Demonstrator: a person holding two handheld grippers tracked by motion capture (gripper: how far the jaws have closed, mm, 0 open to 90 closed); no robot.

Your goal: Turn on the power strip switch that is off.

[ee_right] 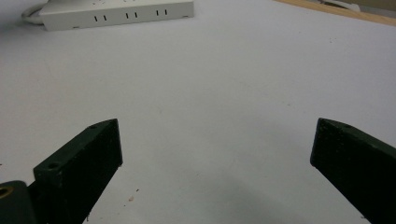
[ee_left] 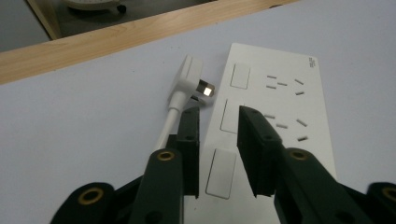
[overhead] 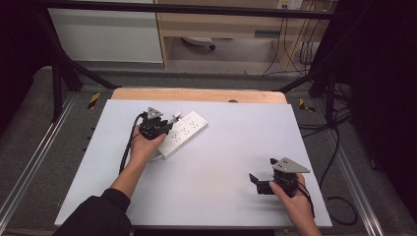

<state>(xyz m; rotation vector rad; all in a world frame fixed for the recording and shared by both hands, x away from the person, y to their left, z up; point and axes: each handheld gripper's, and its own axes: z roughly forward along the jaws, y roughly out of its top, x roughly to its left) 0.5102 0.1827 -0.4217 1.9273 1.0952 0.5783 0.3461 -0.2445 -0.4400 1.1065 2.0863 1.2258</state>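
We work at a pale grey table (overhead: 211,162) whose far edge shows a strip of light wood (overhead: 196,95), set inside a dark metal frame, with grey floor around it, a white cabinet (overhead: 105,34) and a wooden shelf unit (overhead: 221,24) behind, and loose black cables (overhead: 295,44) hanging at the back right. On the far left part of the table lies a white power strip (overhead: 183,133), flat and at a slant, its sockets facing up. Just beside its long edge lies a white plug (ee_left: 191,79) on its white cord (ee_left: 167,122), prongs turned toward the strip and close to it; we cannot tell whether they touch it. Our left gripper (overhead: 164,129) hangs over the near part of the strip, its jaws a little apart with nothing between them; in the left gripper view (ee_left: 218,140) they frame the strip's row of switches, one jaw close to the cord. Our right gripper (overhead: 260,174) sits well apart at the near right, over bare table, jaws spread wide and holding nothing (ee_right: 215,154).
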